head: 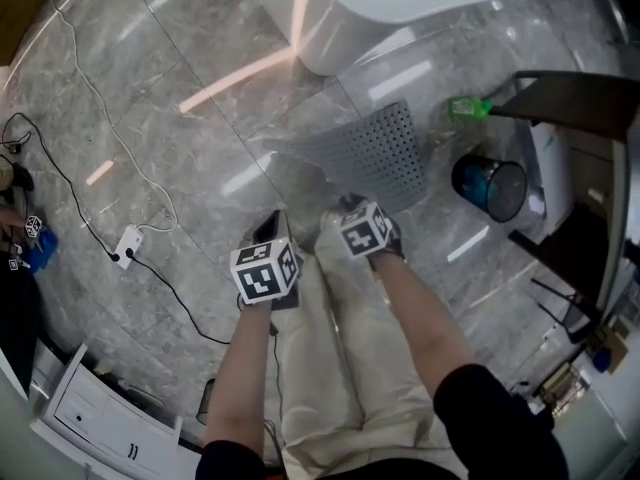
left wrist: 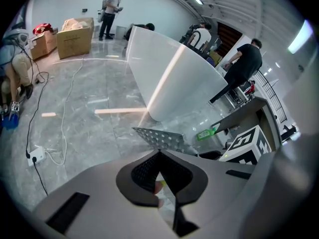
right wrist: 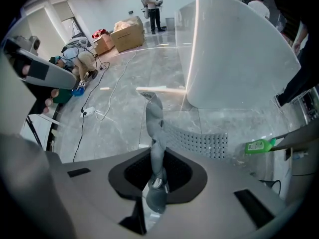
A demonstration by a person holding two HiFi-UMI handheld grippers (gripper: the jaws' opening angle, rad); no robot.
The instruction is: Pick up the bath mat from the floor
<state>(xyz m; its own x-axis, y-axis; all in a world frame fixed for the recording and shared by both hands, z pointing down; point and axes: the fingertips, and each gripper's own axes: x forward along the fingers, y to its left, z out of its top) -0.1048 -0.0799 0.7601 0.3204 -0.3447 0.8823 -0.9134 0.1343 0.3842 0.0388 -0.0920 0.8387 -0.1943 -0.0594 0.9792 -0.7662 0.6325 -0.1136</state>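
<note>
- Grey marble floor (head: 150,118), with a white bathtub (head: 400,8) at its far side.
- Right hand-held gripper (right wrist: 155,183): jaws clamped on a twisted fold of the grey perforated bath mat (head: 385,158), whose sheet spreads from there toward the bathtub.
- Left hand-held gripper (left wrist: 160,183): jaws nearly together, just beside the bath mat; nothing identifiable between them.

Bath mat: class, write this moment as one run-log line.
bath mat: one edge raised | right gripper: clamped on that edge | left gripper: grip unclear
</note>
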